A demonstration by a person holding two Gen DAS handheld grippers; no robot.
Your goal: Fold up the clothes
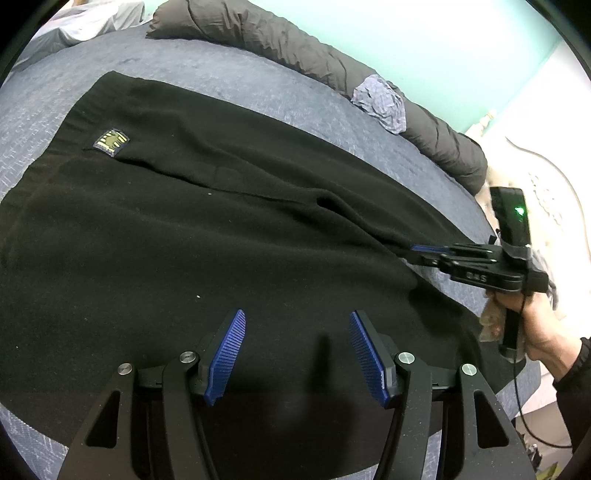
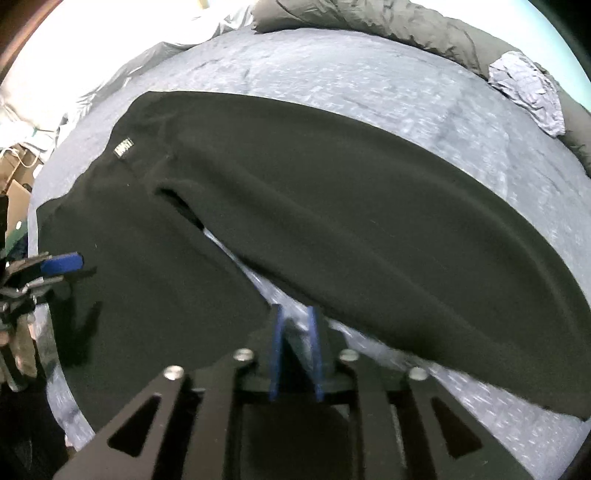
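A pair of black fleece trousers (image 1: 184, 221) (image 2: 332, 221) lies spread flat on the blue-grey bed (image 1: 221, 74) (image 2: 332, 66), with a small yellow label (image 1: 110, 142) (image 2: 123, 147) near the waist. My left gripper (image 1: 297, 314) (image 2: 74, 264) hovers open over the near part of the black cloth, nothing between its pads. My right gripper (image 2: 294, 309) (image 1: 415, 253) sits at the strip of sheet between the two legs. Its jaws stand a narrow gap apart; only bedsheet shows between the pads.
A rolled dark grey duvet (image 1: 295, 40) (image 2: 406, 22) runs along the far side of the bed, with a crumpled blue-grey cloth (image 1: 380, 101) (image 2: 524, 88) on it. A person's hand (image 1: 535, 325) holds the right gripper past the bed's right edge. Pale bedding lies at the far left.
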